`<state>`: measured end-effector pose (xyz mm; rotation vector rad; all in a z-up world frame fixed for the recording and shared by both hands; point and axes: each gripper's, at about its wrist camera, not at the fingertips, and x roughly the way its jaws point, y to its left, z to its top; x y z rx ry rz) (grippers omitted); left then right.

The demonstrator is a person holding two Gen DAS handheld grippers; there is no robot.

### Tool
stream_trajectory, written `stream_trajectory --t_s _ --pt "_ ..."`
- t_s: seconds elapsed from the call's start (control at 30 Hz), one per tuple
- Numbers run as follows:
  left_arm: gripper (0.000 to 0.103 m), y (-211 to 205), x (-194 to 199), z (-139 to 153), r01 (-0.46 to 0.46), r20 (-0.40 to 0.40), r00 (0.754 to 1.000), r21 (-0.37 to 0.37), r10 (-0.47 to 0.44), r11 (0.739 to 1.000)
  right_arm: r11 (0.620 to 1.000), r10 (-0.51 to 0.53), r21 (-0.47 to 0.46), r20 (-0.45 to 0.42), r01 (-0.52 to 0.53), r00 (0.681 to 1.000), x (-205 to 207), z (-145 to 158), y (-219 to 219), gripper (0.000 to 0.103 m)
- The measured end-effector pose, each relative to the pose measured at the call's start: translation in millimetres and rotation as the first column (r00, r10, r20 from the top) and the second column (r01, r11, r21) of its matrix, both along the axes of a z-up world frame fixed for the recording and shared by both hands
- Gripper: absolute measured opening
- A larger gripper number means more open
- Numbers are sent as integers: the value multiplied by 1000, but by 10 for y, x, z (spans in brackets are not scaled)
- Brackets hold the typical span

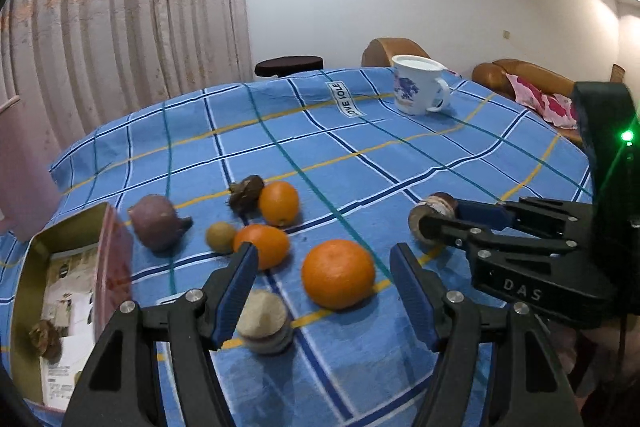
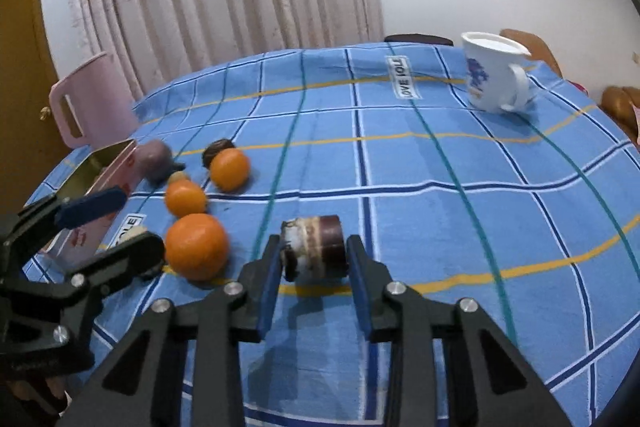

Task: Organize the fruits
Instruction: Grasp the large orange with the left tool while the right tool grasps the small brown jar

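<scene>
Right gripper [image 2: 313, 259] clamps layered cake [image 2: 314, 247]; tin [image 1: 36, 255] contents blurred

Dim, bluish indoor light; strong fisheye bending with black corners; motion blur softens both views; green lamp [image 1: 627, 135] glares at three o'clock.

A blue checked tablecloth [image 1: 360, 131] is covering the whole table, with a little white label [image 1: 347, 99] sitting on it near the far edge. A white mug [image 1: 416, 85] with a blue print is standing upright near that far edge too, handle pointing right. Pale pleated curtains [image 1: 132, 27] are hanging behind the table. A pink chair back [image 2: 94, 103] is poking up at the left edge, a dark round stool [image 1: 289, 65] is sitting past the far side, and a brown sofa [image 1: 524, 75] with a pink floral cushion [image 1: 548, 103] is sitting off to the right.
</scene>
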<state>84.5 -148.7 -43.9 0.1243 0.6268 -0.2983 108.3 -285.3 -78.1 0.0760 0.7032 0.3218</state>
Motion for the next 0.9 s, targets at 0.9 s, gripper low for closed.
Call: stream_trajectory --t_s 0.9 --pt "48 -80 149 -74 1 -32 999 -13 -2 1000 1000 9 -26 146 -5 989 -255 89 41 35"
